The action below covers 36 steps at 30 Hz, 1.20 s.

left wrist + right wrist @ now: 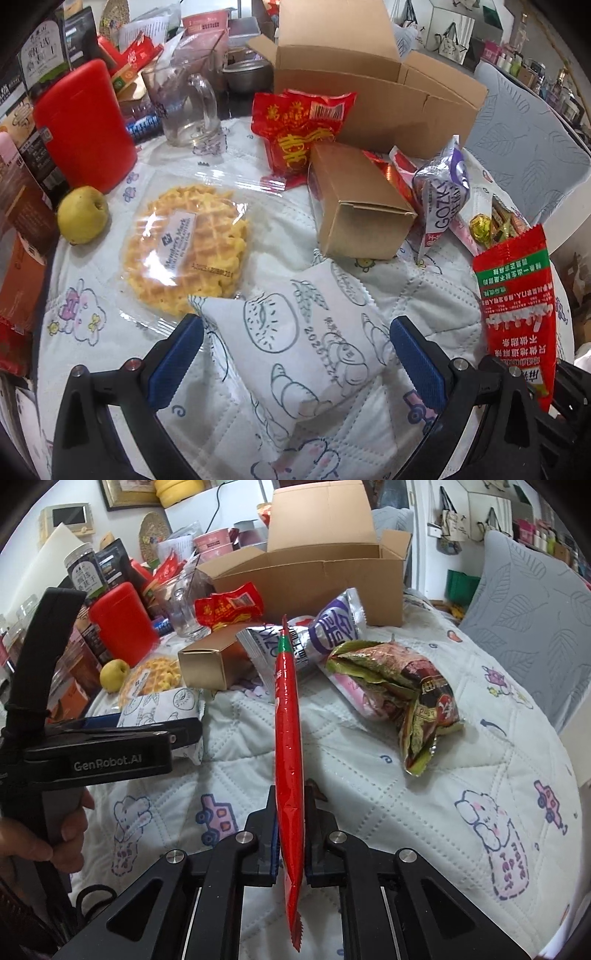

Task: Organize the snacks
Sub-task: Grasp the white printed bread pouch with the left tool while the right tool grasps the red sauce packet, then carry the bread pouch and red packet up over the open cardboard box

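Between right tongs (290,834), red snack packet (288,738)

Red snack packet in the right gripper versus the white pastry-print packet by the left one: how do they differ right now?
The red snack packet is long and thin; the white pastry-print packet is short and puffy. The red snack packet is clamped edge-on in the shut right gripper, off the quilt; the white pastry-print packet lies on it between the open left gripper's fingers, not pinched. Both are sealed.
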Available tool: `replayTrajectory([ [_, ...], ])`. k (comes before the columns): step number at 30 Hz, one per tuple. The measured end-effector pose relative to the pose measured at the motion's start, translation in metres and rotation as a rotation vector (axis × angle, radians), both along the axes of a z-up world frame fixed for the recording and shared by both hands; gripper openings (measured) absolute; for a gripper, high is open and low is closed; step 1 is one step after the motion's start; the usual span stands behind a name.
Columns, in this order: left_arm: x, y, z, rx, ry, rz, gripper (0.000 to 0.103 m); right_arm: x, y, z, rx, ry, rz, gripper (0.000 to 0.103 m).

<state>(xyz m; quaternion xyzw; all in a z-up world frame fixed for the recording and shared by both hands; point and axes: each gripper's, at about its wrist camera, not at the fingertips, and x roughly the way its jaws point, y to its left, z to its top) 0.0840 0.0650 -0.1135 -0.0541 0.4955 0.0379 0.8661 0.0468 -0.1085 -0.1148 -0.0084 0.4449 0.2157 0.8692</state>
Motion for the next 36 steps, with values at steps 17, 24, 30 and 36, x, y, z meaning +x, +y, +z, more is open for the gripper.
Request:
replayTrajectory([
  [17, -0.008, -0.003, 0.003, -0.03, -0.08, -0.053, 0.064, 0.004, 0.004, -0.008, 0.031, 0.012, 0.03, 0.009],
  [24, -0.027, -0.008, 0.015, -0.029, -0.109, -0.07, 0.061, -0.008, 0.0, 0.002, 0.05, -0.022, 0.032, 0.009],
  [30, -0.05, -0.013, 0.032, 0.001, -0.171, -0.076, 0.061, -0.025, -0.002, 0.012, 0.066, -0.052, 0.04, 0.009],
  [36, -0.076, -0.026, 0.05, 0.023, -0.233, -0.091, 0.061, -0.044, -0.008, 0.025, 0.088, -0.094, 0.043, 0.009],
])
